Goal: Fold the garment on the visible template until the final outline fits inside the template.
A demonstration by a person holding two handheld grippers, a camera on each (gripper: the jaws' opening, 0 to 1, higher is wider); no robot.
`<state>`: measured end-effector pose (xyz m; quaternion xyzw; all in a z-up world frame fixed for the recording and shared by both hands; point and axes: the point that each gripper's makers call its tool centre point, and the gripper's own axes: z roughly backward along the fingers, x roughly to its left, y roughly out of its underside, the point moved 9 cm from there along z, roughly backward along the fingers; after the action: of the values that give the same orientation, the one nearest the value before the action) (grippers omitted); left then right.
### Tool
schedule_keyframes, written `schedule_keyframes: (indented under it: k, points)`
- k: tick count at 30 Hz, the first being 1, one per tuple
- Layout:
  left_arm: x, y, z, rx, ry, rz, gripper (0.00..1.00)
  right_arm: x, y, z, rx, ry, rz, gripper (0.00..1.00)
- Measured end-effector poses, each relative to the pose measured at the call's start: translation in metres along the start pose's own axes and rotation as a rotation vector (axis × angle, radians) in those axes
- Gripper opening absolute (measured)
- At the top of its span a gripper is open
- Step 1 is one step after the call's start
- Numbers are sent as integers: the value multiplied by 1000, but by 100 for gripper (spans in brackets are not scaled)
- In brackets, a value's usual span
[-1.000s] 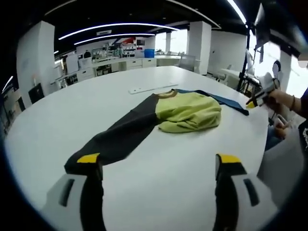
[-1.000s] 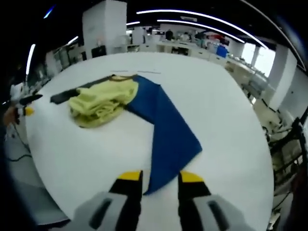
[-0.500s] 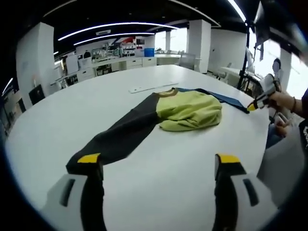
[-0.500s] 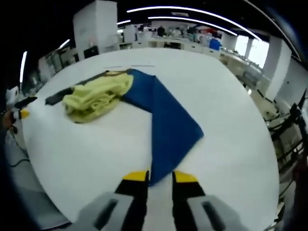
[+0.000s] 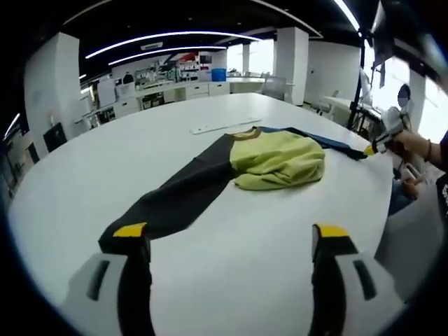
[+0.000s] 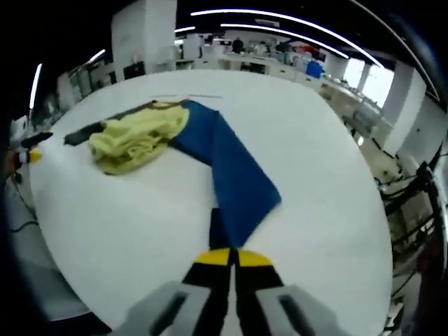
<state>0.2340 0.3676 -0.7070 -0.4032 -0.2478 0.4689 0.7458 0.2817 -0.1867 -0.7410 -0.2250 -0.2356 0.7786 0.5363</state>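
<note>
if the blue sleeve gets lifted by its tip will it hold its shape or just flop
Probably flop: the blue sleeve lies flat and thin on the white table, like the bunched yellow-green body. It looks light, so lifting should take little force. Pinched at its tip by the right hand-held gripper, the rest would likely hang and drag.

Grey gripper (image 5: 231,241), yellow-tipped black jaws

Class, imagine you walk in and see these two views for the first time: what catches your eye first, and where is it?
A three-coloured garment sprawls on the white table: a yellow-green bunched body mid-table, a black sleeve running toward the left gripper, and a blue sleeve toward the right gripper. The right gripper's jaws are shut on the blue sleeve's end; the left gripper's stand wide open.
</note>
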Motion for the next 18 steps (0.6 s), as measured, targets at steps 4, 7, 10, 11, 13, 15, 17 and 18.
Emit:
schedule_keyframes:
  k: [4, 7, 10, 11, 13, 15, 17, 18]
  points:
    - [-2, -1, 0, -2, -1, 2, 93, -14, -10, 7, -14, 36, 30, 0]
    - [-2, -1, 0, -1, 0, 1, 93, -31, -18, 6, -17, 55, 40, 0]
    - [-2, -1, 0, -2, 3, 2, 93, -47, -27, 4, -16, 87, 53, 0]
    - [-2, -1, 0, -1, 4, 2, 93, -51, -29, 3, -18, 93, 56, 0]
    - [-3, -1, 0, -1, 5, -1, 93, -58, -34, 1, -16, 108, 63, 0]
    - [-4, -1, -1, -1, 4, 1, 93, -61, -36, 1, -11, 124, 71, 0]
    - [-5, -2, -1, -3, 3, 4, 93, -69, -39, -3, -2, 136, 79, 0]
    - [-6, -3, -1, -3, 2, 4, 93, -73, -40, -5, -2, 144, 83, 0]
